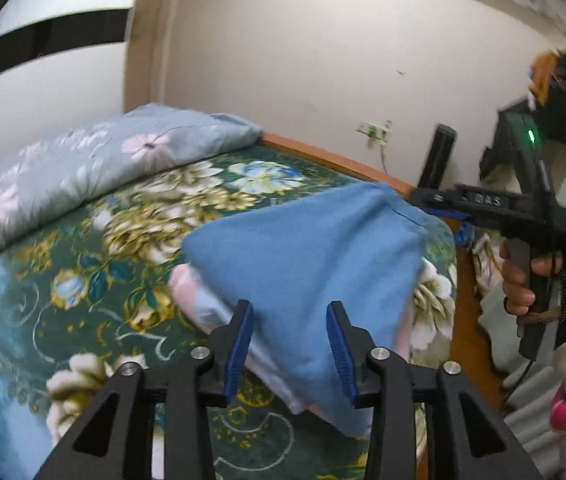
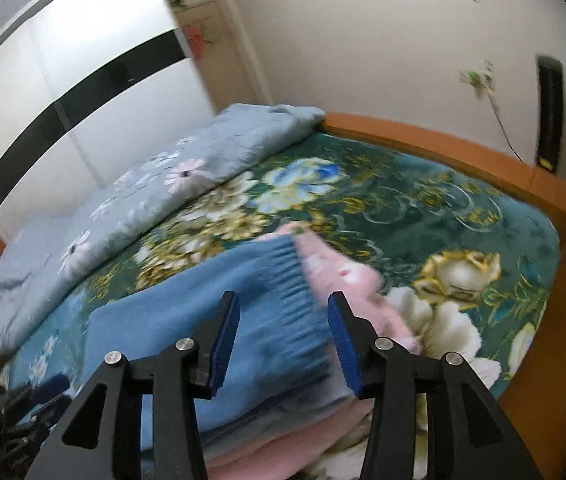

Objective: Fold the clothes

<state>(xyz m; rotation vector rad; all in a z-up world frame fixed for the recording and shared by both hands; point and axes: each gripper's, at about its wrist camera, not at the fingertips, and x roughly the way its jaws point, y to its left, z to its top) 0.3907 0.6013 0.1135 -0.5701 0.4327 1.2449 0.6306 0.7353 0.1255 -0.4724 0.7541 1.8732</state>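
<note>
Both the left tongs [image 1: 290, 344] and right tongs [image 2: 283, 336] hang wide apart and empty above the folded blue garment [image 1: 315, 264], which lies on the pink clothes [image 2: 339, 276] on the bed [image 2: 463, 216], apparently stacked as finished.

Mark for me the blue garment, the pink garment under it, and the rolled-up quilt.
blue garment [image 1: 315, 248]: left wrist view, middle of its flat top.
pink garment [image 2: 339, 272]: right wrist view, part sticking out beyond the blue ribbed hem.
quilt [image 2: 187, 168]: right wrist view, a pink printed flower.
</note>
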